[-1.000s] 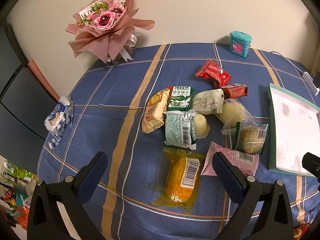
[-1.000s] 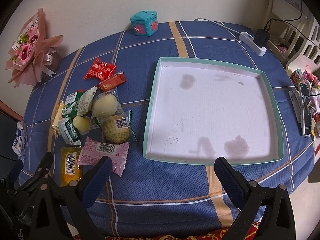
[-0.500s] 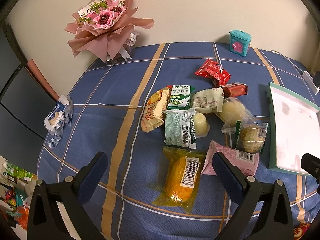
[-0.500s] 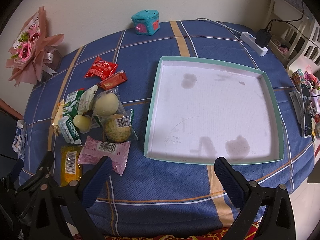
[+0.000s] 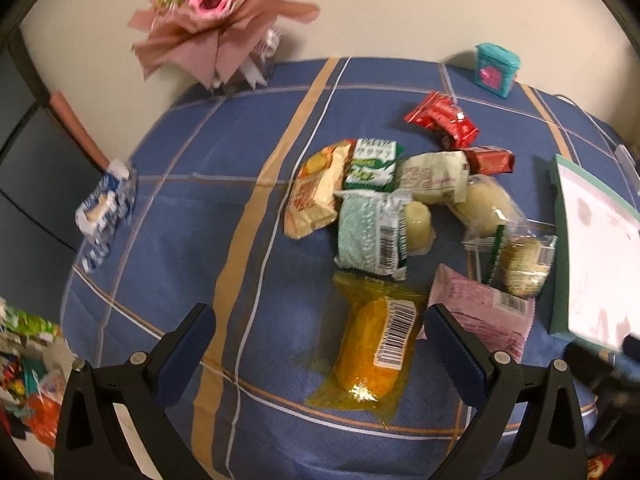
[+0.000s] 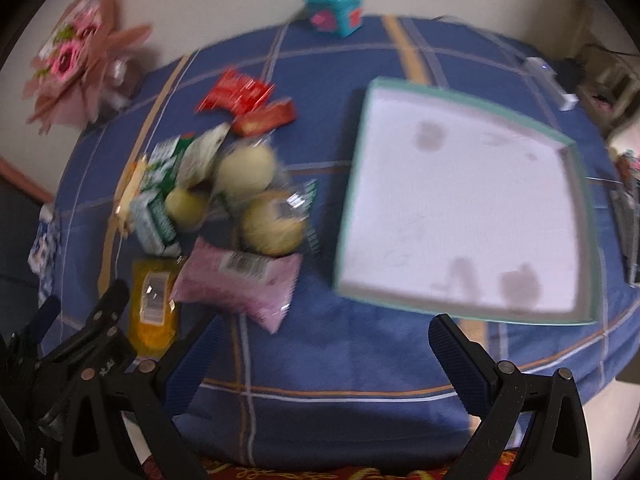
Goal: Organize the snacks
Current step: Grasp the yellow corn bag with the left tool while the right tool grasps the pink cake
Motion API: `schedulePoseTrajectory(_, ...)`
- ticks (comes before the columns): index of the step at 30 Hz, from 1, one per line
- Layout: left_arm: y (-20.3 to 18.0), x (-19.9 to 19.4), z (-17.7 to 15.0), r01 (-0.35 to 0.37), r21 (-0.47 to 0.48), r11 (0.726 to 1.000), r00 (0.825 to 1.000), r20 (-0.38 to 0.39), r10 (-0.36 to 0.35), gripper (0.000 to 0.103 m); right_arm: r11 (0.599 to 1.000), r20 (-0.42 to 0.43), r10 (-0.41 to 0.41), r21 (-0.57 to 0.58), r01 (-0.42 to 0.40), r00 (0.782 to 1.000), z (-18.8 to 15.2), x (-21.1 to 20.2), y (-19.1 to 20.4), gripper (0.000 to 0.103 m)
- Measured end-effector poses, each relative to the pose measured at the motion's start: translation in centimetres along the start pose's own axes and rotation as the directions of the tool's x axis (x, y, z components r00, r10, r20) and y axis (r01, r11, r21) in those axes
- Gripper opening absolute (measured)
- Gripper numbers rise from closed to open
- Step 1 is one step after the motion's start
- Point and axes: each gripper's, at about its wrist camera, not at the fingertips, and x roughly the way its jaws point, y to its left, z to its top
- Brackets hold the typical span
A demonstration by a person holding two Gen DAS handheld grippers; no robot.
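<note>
Several wrapped snacks lie in a loose pile on the blue checked tablecloth [image 5: 224, 184]. Nearest me are a yellow packet [image 5: 376, 344] and a pink packet [image 5: 480, 308]. Behind them sit a green-white packet [image 5: 370, 236], round pale cakes [image 6: 246, 168] and red packets [image 5: 440, 118]. An empty teal-rimmed white tray [image 6: 460, 208] lies right of the pile. My left gripper [image 5: 320, 340] is open, just short of the yellow packet. My right gripper [image 6: 324, 344] is open over the cloth between the pink packet [image 6: 240, 280] and the tray, holding nothing.
A pink flower bouquet [image 5: 208, 12] leans on the wall at the back left. A small teal box [image 5: 496, 66] stands at the back. A blue-white packet [image 5: 104, 208] lies at the table's left edge. A power strip [image 6: 548, 80] sits far right.
Both grippers have moved forward and lower toward the snack pile; the views are now blurred. The right one has also swung left. Nothing has been taken hold of.
</note>
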Motion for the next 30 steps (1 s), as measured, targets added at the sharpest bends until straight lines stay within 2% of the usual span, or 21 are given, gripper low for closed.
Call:
schedulePoseTrajectory(1,0.2,0.3,-0.1,0.005,-0.009,1.0,1.0,-0.01,-0.005,0.103,1.0,0.03,0.02,-0.018,-0.02,0.999,0.1,0.5,0.7,0.103)
schedulePoseTrajectory(2,0.3,0.7,-0.1,0.014,-0.018,1.0,1.0,-0.022,-0.015,0.103,0.999,0.024,0.032,-0.029,-0.032,0.999,0.2,1.1,1.3,0.103)
schedulePoseTrajectory(3,0.5,1.1,-0.3,0.014,-0.026,1.0,0.999,-0.034,-0.015,0.103,0.999,-0.03,0.033,-0.029,-0.034,0.999,0.1,1.9,1.6,0.103)
schedulePoseTrajectory(4,0.8,1.5,-0.4,0.019,-0.033,0.999,0.999,-0.048,-0.021,0.103,0.999,-0.041,0.043,-0.028,-0.044,0.998,0.2,2.2,1.9,0.103)
schedulePoseTrajectory(12,2.7,4.7,-1.4,0.118,-0.137,0.983,0.979,-0.147,-0.138,0.103,1.0,-0.07,0.027,-0.001,-0.028,0.997,1.1,4.8,2.8,0.103)
schedulePoseTrajectory(14,2.6,5.0,-1.6,0.143,-0.143,0.979,0.974,-0.156,-0.165,0.103,0.999,-0.059,0.033,0.009,-0.032,0.998,1.7,5.8,3.1,0.103)
schedulePoseTrajectory(15,2.3,5.2,-1.5,0.148,-0.143,0.979,0.973,-0.158,-0.17,0.103,0.998,-0.082,0.067,0.028,-0.065,0.994,1.7,4.9,3.1,0.103)
schedulePoseTrajectory(20,1.8,5.8,-1.7,0.188,-0.158,0.969,0.962,-0.169,-0.214,0.103,0.993,-0.117,0.11,0.047,-0.105,0.987,2.0,5.3,3.8,0.103)
schedulePoseTrajectory(30,0.9,7.5,-2.4,0.217,-0.149,0.965,0.947,-0.207,-0.245,0.102,0.993,-0.171,0.109,0.053,-0.101,0.979,3.0,10.4,7.4,0.103)
